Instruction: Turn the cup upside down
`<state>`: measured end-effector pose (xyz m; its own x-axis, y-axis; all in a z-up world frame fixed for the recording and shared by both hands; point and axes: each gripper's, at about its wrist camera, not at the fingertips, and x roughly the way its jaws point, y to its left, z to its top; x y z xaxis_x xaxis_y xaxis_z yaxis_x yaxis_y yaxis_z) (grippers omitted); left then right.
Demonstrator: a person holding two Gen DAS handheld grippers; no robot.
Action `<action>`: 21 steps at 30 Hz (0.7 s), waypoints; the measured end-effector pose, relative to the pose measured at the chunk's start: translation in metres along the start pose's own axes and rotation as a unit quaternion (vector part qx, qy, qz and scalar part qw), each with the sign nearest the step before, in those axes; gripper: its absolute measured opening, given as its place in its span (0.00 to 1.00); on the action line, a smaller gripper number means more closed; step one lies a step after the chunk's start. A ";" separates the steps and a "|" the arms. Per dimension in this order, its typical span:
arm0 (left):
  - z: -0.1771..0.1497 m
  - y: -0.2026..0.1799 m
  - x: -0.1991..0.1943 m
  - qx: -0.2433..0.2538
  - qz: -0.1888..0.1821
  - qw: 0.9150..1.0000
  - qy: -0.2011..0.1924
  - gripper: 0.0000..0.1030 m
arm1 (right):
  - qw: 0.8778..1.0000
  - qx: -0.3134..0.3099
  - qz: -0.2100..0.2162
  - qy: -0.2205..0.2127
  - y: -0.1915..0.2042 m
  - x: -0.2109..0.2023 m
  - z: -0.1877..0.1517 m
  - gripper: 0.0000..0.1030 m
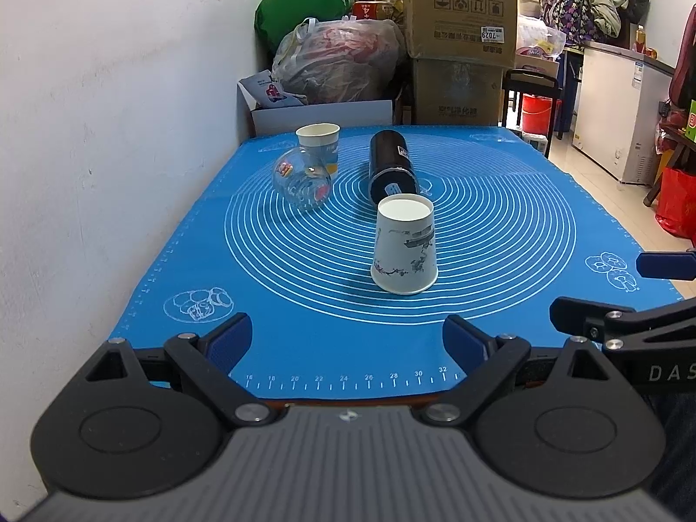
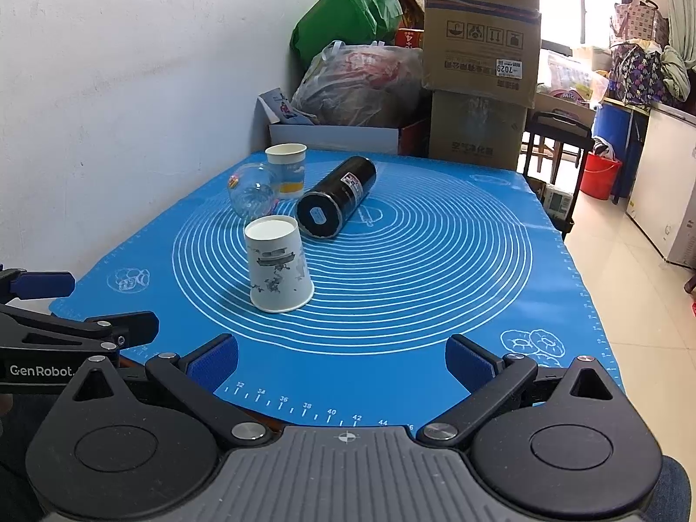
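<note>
From your left wrist camera, the right gripper runs off the frame edge at 3 o'clock, so only its fingertips and the letters "DAS" show, and the black flask's near end hides behind the upside-down paper cup. From your right wrist camera, the left gripper is cut off at 9 o'clock, and the glass jar partly covers the lower side of the upright paper cup at 11 o'clock. The print on both cups and the flask's label is too small to read.
</note>
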<state>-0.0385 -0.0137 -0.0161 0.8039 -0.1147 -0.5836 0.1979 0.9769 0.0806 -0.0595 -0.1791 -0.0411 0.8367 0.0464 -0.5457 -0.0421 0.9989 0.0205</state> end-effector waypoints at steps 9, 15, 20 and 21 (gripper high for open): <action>0.000 0.000 -0.001 0.001 -0.001 1.000 -0.002 0.91 | 1.000 0.003 -0.001 -0.003 -0.001 -0.002 0.000 1.00; 0.000 0.000 -0.001 0.000 -0.001 1.000 -0.002 0.91 | 1.000 0.005 0.000 -0.002 -0.002 -0.003 -0.001 1.00; 0.000 0.000 -0.001 0.000 -0.001 1.000 -0.002 0.91 | 1.000 0.004 0.000 -0.001 -0.002 -0.003 -0.001 1.00; 0.000 0.000 -0.001 0.000 -0.001 1.000 -0.001 0.91 | 1.000 0.004 0.001 0.000 -0.002 -0.003 0.000 1.00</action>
<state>-0.0396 -0.0134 -0.0156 0.8050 -0.1163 -0.5818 0.1994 0.9766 0.0807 -0.0619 -0.1812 -0.0399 0.8371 0.0483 -0.5450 -0.0389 0.9988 0.0289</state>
